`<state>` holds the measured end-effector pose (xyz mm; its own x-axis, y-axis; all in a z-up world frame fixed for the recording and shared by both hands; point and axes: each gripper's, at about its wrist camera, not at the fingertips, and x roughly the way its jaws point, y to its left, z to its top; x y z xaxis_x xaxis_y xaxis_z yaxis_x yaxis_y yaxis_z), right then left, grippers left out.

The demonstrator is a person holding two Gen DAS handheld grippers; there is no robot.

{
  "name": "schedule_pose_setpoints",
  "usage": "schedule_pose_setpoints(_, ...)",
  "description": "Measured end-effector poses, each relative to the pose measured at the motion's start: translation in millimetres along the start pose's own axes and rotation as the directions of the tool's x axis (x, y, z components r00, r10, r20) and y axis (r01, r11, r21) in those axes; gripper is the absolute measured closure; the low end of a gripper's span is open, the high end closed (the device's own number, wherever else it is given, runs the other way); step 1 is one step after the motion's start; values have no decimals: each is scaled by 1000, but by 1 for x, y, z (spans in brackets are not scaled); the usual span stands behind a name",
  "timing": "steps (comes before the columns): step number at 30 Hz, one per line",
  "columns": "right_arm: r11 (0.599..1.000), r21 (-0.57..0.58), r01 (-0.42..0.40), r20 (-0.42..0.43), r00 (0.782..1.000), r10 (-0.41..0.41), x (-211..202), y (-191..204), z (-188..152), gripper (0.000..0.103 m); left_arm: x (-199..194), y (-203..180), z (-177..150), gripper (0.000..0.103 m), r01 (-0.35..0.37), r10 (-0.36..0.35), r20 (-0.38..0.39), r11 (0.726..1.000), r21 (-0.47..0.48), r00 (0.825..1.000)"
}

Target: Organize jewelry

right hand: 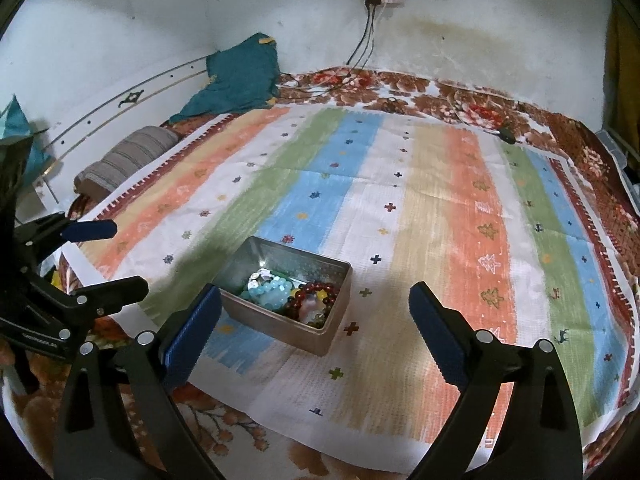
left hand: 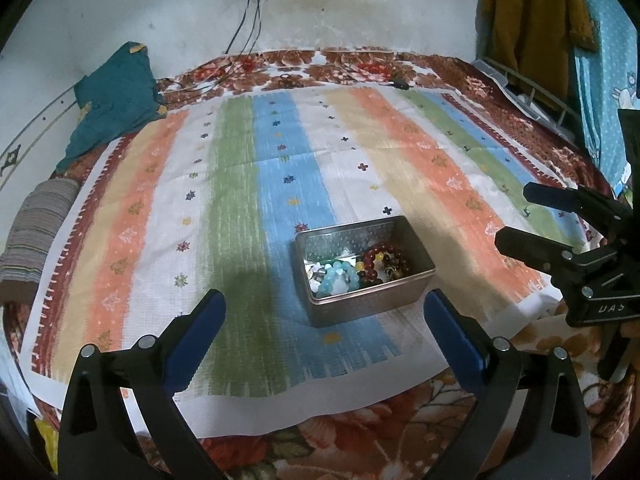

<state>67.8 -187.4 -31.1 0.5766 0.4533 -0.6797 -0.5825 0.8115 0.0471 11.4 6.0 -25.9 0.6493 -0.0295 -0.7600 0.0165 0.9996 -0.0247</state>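
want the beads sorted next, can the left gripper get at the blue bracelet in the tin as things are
Probably yes: the left gripper is open with nothing between its jaws, the tin has no lid, and the blue bracelet lies on top of the pile.

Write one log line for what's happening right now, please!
left hand-held gripper: open, empty | right hand-held gripper: open, empty | bead bracelets: inside tin box | striped cloth: under box
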Motion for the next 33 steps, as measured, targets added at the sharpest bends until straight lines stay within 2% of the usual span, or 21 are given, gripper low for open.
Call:
schedule_pose_setpoints(12, 1000, 10, -3, 23, 1000, 3, -6, 0, -1, 8, -11, 1, -1, 6, -30, 31, 47, 999, -10, 998)
schedule_pose_setpoints(33, 1000, 10, -9, 71, 997, 8, -18, 2, -5, 8, -23, -1, -2, 6, -2, 2, 117, 1000, -5, 993)
